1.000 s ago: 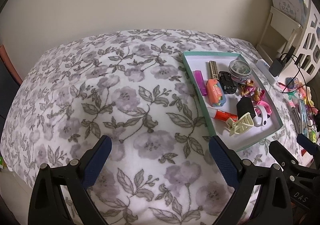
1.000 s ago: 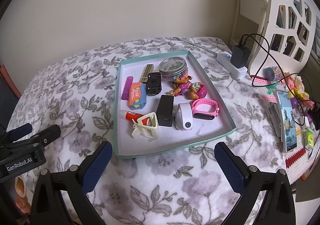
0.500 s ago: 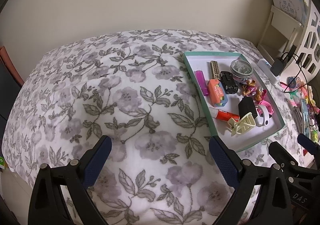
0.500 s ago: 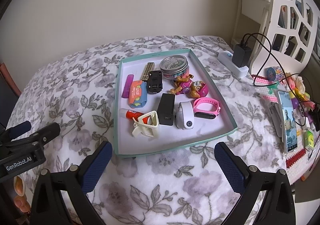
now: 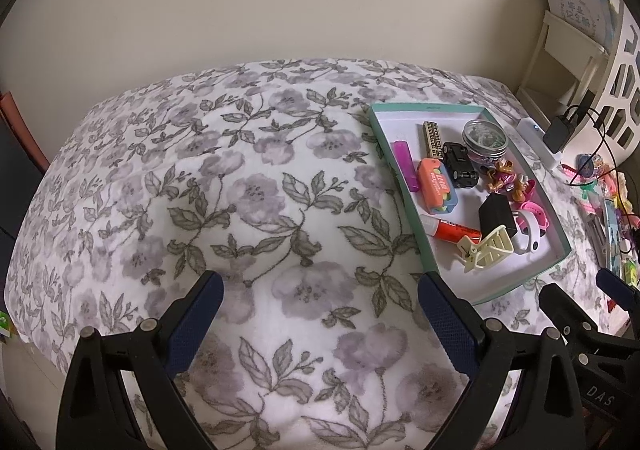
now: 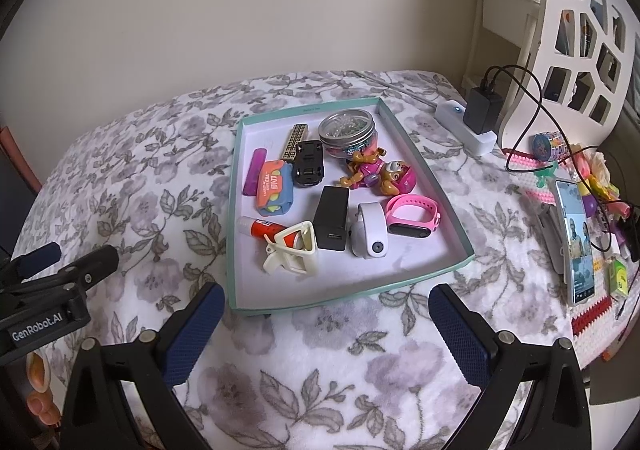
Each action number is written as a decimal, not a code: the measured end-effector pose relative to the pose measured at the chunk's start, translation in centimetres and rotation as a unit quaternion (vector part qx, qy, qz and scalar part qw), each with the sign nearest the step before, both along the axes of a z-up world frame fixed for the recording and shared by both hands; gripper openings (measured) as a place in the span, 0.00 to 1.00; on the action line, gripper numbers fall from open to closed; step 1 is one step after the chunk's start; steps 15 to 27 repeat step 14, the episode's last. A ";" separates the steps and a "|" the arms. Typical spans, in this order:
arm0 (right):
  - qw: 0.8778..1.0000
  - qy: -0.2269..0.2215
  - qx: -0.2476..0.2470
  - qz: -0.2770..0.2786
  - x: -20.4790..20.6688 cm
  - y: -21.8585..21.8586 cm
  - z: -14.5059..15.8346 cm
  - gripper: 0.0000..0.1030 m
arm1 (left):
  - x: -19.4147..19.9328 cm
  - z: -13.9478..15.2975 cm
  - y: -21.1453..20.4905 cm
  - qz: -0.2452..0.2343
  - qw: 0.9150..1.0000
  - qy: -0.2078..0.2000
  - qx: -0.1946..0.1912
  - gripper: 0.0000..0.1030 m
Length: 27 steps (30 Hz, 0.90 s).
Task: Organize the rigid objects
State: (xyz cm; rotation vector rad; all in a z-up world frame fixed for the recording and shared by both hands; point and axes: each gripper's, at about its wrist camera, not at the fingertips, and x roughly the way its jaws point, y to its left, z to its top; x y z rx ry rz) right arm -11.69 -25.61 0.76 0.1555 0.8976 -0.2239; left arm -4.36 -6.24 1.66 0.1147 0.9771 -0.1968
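The floral blanket (image 6: pixel 320 350) is soft, so the teal tray (image 6: pixel 428 186) on it could tip or slide if pushed at its rim. Both the left hand-held gripper (image 5: pixel 318 314) and the right hand-held gripper (image 6: pixel 326 326) hang wide open and empty just short of the tray's near edge. Inside the tray, the black charger block (image 6: pixel 331 224) lies touching the cream hair clip (image 6: pixel 294 250) and white band (image 6: pixel 370 236); a careless pinch there could snag a neighbour.

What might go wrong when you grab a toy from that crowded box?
The cream clip lies on the glue stick and touches the black charger, so grabbing one may drag the others. The box sits on a soft blanket and might tip or slide if pressed.
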 end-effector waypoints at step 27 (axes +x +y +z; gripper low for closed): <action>1.000 0.001 0.000 0.001 0.1 0.0 -0.1 1.00 | -0.1 0.1 0.1 0.010 1.000 -0.002 -0.002 0.95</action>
